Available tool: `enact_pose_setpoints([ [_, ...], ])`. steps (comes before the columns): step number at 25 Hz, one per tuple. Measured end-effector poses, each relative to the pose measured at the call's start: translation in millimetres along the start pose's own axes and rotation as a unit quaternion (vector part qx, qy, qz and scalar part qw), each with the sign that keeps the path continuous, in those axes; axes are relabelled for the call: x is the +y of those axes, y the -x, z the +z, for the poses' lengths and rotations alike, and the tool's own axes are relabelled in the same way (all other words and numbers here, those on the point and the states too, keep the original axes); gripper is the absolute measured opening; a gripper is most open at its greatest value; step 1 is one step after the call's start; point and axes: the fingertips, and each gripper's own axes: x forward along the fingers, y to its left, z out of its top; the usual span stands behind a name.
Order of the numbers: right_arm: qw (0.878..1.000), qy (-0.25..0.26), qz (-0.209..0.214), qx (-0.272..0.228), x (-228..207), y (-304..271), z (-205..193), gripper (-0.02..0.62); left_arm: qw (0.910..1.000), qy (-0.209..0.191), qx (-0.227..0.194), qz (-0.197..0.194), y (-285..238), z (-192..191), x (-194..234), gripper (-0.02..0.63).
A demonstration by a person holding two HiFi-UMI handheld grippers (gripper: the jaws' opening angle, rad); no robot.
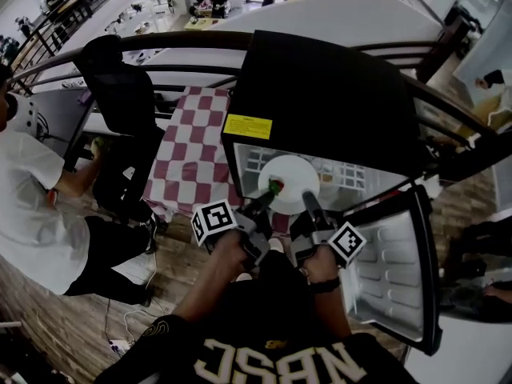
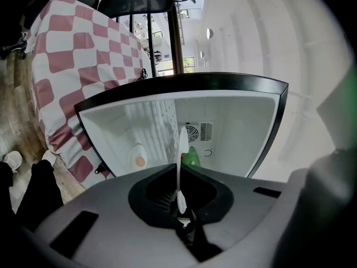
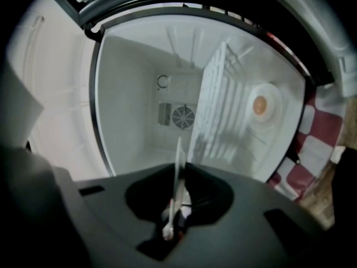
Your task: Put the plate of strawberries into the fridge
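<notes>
L gripper (image 2: 179, 199): jaws pressed onto rim of white plate (image 1: 290, 184), left side. R gripper (image 3: 174, 205): same, pinching rim on right side. Plate held approx. level at mouth of fridge (image 1: 320, 94), door (image 1: 392, 270) open to the right. Judged not yet set down. Strawberries (image 2: 191, 156) on plate, near L grip.

Risks: both grips are thin rim pinches. Uneven push by either hand would tilt plate and fruit rolls off. Far rim may strike wire rack (image 3: 220, 105) if entry is off-line.

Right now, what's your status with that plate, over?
Left gripper, right gripper: both shut on plate rim. Plate at open fridge mouth, strawberry aboard. Door wide open; nothing seen blocking.
</notes>
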Motion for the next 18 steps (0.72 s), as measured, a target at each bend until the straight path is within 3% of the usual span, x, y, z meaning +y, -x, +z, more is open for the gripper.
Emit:
enact_pose_setpoints([
  [18, 0.999, -0.021, -0.027, 0.001, -34.8, -16.5, 8.0, 0.055, 0.9992, 0.025, -0.016, 0.028, -18.9, 8.7, 23.1, 0.029],
])
